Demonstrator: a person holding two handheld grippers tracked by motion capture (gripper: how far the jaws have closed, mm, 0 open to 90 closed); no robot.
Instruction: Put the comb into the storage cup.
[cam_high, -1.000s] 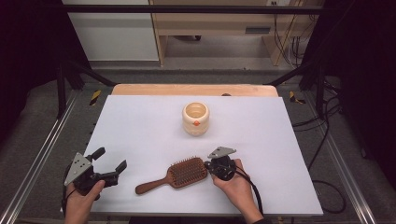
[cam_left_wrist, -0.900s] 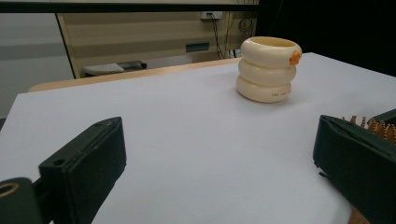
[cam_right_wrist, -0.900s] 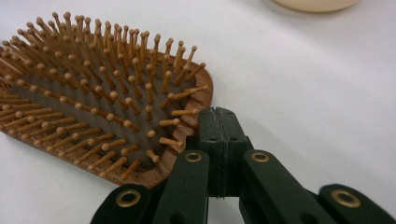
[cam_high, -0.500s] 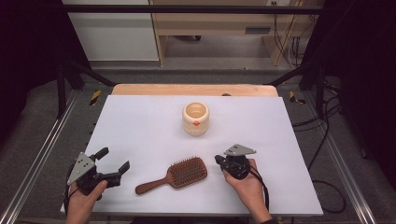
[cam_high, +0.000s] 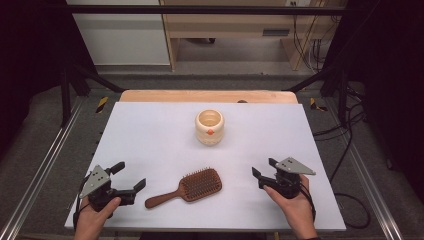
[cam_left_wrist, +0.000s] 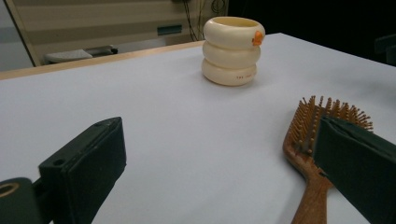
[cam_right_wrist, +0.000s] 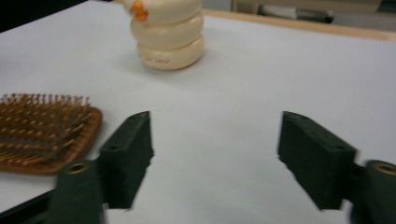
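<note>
A wooden hairbrush (cam_high: 189, 187) lies bristles up near the table's front edge, handle pointing left; it shows at the right in the left gripper view (cam_left_wrist: 322, 154) and at the left in the right gripper view (cam_right_wrist: 42, 140). A cream ribbed cup (cam_high: 209, 126) with an orange spot stands upright mid-table (cam_left_wrist: 232, 50) (cam_right_wrist: 167, 35). My left gripper (cam_high: 128, 176) rests open at the front left, left of the brush handle, holding nothing (cam_left_wrist: 219, 163). To the right of the brush head my right gripper (cam_high: 264, 171) is open and empty (cam_right_wrist: 215, 149).
The white table top (cam_high: 150, 130) ends in a wooden strip (cam_high: 207, 96) at the far edge. Metal rails (cam_high: 40, 165) run along both sides. Cables (cam_high: 345, 125) lie on the floor at the right.
My right gripper has pulled away to the right from the brush head. The left gripper has shifted slightly left and forward. The brush and cup have stayed put.
</note>
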